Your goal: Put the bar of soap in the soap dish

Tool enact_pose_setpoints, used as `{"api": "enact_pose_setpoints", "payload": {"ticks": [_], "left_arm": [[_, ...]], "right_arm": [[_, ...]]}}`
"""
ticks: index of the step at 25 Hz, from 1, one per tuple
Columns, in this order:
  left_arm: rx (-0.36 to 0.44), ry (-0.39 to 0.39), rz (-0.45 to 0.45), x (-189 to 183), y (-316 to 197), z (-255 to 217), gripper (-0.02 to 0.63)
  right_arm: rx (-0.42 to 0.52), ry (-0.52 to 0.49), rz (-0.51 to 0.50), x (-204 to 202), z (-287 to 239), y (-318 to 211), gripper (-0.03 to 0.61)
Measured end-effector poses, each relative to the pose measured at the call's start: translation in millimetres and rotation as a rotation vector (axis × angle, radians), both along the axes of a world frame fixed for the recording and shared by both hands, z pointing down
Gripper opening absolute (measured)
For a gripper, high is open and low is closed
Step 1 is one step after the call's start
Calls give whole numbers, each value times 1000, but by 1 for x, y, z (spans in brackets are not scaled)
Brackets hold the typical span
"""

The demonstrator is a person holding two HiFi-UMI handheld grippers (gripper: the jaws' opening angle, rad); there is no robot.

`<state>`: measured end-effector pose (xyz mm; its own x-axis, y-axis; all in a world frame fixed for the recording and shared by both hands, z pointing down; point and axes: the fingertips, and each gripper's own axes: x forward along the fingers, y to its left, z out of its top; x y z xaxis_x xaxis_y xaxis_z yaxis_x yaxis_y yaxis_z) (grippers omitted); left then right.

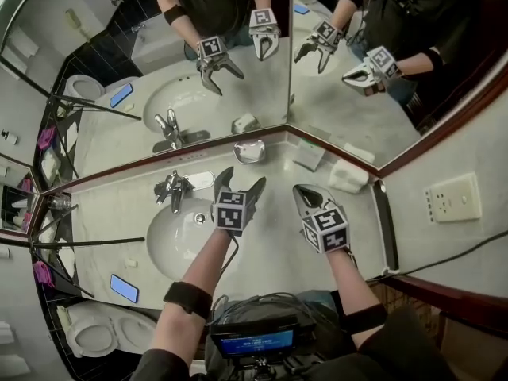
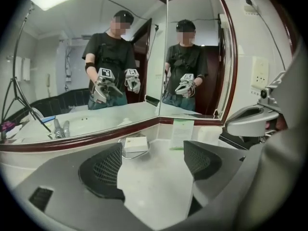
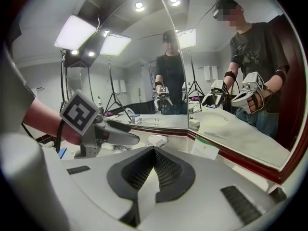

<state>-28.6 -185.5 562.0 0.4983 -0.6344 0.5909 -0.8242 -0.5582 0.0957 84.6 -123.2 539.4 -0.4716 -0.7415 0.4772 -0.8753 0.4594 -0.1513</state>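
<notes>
The white bar of soap [image 2: 135, 144] lies in the small metal soap dish [image 2: 143, 152] at the back of the counter, just under the corner where the two mirrors meet. From above, the soap dish [image 1: 250, 151] sits a little beyond my left gripper [image 1: 242, 178]. The left gripper [image 2: 151, 150] is open, its jaws spread wide with only bare counter between them, and it points at the dish from a short way off. My right gripper [image 1: 300, 189] hovers to the right of it, shut with nothing in it. The right gripper [image 3: 154, 150] sees the dish [image 3: 157, 140] ahead.
A chrome faucet [image 1: 173, 187] and round basin [image 1: 178, 240] lie left of the grippers. A folded card [image 1: 308, 155] and a white folded cloth [image 1: 347, 175] stand at the back right. Mirrors rise behind the counter. A blue phone [image 1: 125, 288] lies at the front left.
</notes>
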Motion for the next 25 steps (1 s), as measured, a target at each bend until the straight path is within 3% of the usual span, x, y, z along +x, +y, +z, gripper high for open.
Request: {"api": "enact_pose_setpoints", "payload": {"ticks": [8,23,24,25], "left_arm": [[-73,-77,4,12,-61,50,426],[-171,-143,5,19,-96,102,425],[-170,-159,-5,14,-97,103,413],[-164,-178,-16,8,-98,104,337]], "right_arm": [[-14,10,-2,7,14,-22,20],[-50,-8,35,19,33,-26,20],[-52,-7,35,19,34,-25,20],[-54,-6,34,18,34,-24,20]]}}
